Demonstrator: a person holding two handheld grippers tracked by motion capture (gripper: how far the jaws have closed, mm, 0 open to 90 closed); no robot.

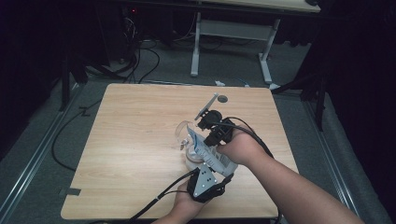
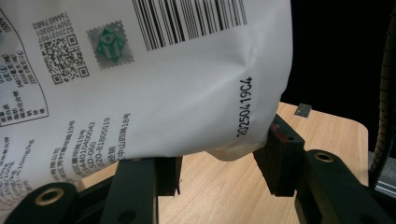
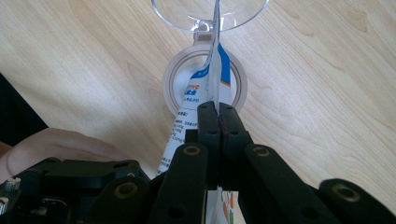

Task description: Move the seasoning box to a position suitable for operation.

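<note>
Now pouch [image 3: 211, 88] pinched inside right hand-held gripper [image 3: 218, 112]

Black jaws, brass-ringed screw holes, grey three-cornered plate [image 1: 205, 179], black cables.

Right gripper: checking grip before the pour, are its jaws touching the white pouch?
Touching. The right gripper view shows the right gripper with jaws pinched on the white pouch edge.
</note>
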